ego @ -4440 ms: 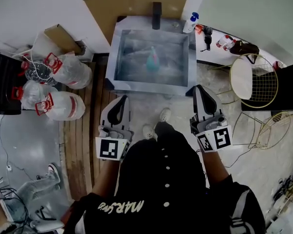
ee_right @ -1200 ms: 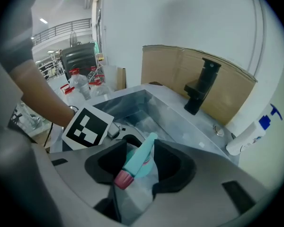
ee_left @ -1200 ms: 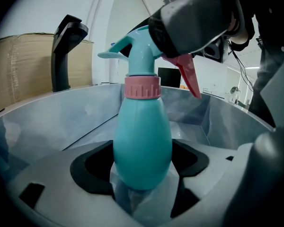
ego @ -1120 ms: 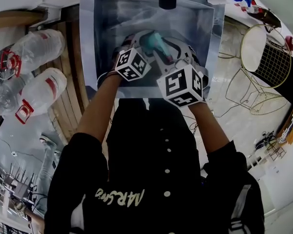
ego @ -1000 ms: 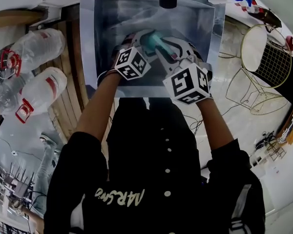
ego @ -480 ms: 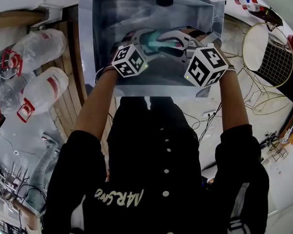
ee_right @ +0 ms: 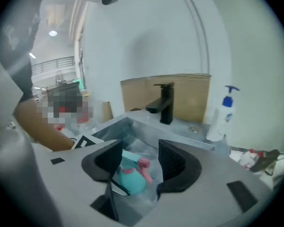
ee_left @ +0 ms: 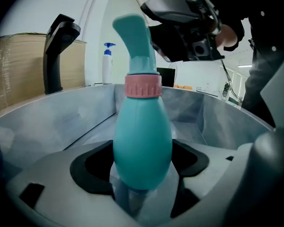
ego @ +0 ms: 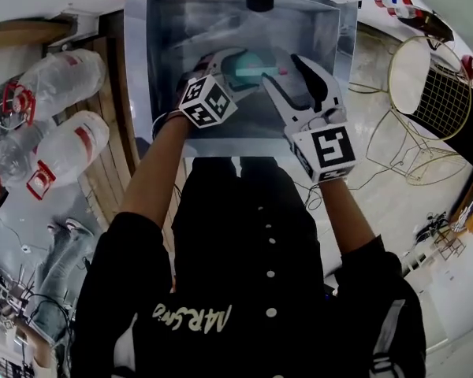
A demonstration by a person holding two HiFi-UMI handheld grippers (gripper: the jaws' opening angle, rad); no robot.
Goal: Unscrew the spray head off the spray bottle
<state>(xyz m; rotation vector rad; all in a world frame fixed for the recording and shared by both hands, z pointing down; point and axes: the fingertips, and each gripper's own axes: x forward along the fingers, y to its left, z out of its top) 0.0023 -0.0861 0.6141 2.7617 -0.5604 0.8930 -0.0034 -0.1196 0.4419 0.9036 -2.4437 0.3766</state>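
A teal spray bottle [ee_left: 142, 136] stands upright in the sink, its body between the jaws of my left gripper [ee_left: 142, 174], which is shut on it. A pink collar [ee_left: 143, 85] and the teal spray head [ee_left: 135, 37] sit on top of it. In the head view the bottle [ego: 248, 68] shows beside the left gripper [ego: 221, 65]. My right gripper [ego: 288, 73] hovers above and to the right, jaws opening, holding nothing. In the right gripper view the bottle [ee_right: 130, 176] lies well beyond the spread jaws of the right gripper [ee_right: 139, 157].
The steel sink [ego: 138, 69] has a black faucet [ee_right: 163, 103] at its back and a white pump bottle [ee_right: 220, 115] on its right corner. Big water jugs [ego: 63, 148] lie on the floor to the left. A wire chair [ego: 426, 93] stands to the right.
The right gripper has come off the top of the bottle, swung back toward the person and spread its jaws. The left gripper and the bottle have stayed put.
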